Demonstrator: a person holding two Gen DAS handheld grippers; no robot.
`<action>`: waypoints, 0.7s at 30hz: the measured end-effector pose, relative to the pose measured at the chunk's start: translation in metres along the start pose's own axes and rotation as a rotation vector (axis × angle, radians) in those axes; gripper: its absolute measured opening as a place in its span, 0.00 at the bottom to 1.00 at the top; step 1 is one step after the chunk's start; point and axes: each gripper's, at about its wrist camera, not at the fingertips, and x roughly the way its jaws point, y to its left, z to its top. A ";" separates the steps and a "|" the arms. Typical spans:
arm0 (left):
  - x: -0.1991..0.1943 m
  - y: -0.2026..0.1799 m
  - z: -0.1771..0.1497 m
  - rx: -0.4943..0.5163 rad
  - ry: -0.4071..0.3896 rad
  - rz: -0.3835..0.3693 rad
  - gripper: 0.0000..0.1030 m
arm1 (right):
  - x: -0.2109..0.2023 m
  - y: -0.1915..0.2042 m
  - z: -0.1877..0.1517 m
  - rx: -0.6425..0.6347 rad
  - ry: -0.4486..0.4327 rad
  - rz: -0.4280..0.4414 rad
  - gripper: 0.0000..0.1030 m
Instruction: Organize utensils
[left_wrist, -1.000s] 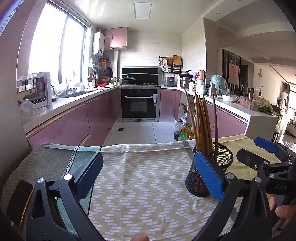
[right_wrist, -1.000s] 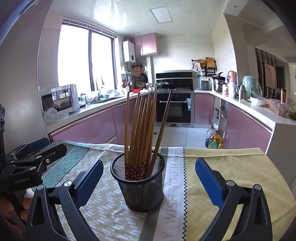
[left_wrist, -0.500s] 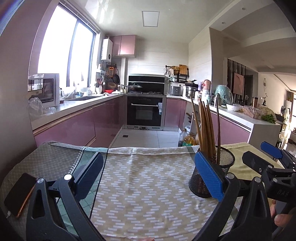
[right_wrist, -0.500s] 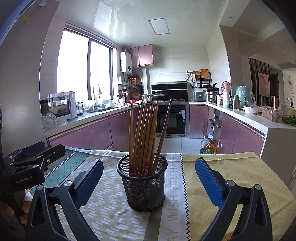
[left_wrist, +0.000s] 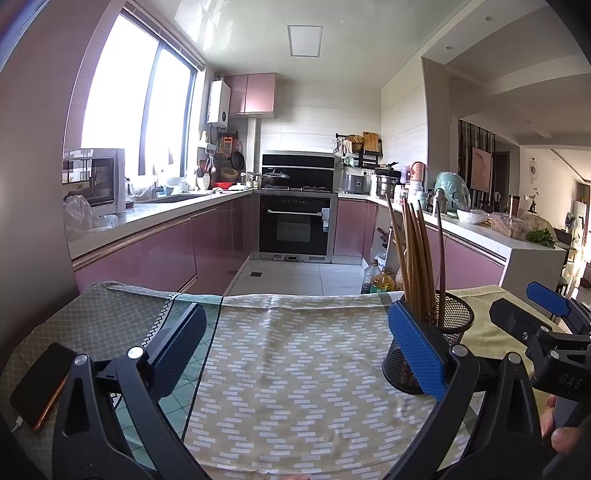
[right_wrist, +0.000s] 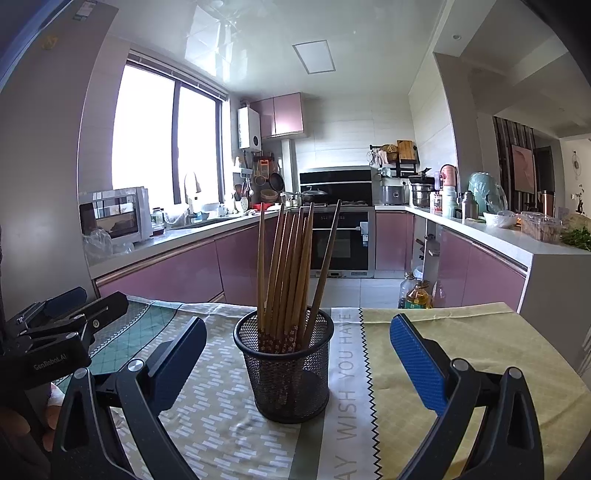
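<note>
A black mesh cup (right_wrist: 284, 369) stands upright on the patterned tablecloth (right_wrist: 461, 350), holding several brown wooden chopsticks (right_wrist: 288, 273) that fan upward. My right gripper (right_wrist: 295, 356) is open, and the cup sits between and just beyond its blue pads with nothing gripped. In the left wrist view the same cup (left_wrist: 452, 328) with the chopsticks (left_wrist: 413, 258) stands behind my right-hand pad. My left gripper (left_wrist: 295, 349) is open over bare cloth, holding nothing. The other gripper (left_wrist: 546, 332) shows at the right edge there.
A dark phone (left_wrist: 40, 384) lies on the cloth (left_wrist: 295, 369) at the near left. Beyond the table's far edge are the kitchen floor, oil bottles (right_wrist: 415, 293) and purple cabinets (left_wrist: 155, 254). A person's fingers (left_wrist: 561, 439) hold the right tool.
Both cameras have tilted upward and pulled back slightly, so the cup sits lower and the phone has come into the left view. Both grippers stayed open. The cup has not moved.
</note>
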 end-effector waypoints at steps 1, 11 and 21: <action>0.000 0.000 0.000 0.002 -0.001 0.001 0.94 | 0.000 0.000 0.000 0.001 0.001 -0.001 0.93; -0.001 0.000 0.000 0.003 -0.004 0.001 0.94 | 0.002 -0.002 0.000 0.012 0.006 0.000 0.93; -0.002 -0.002 0.004 0.008 -0.011 -0.001 0.94 | 0.003 -0.002 0.000 0.011 0.004 0.001 0.93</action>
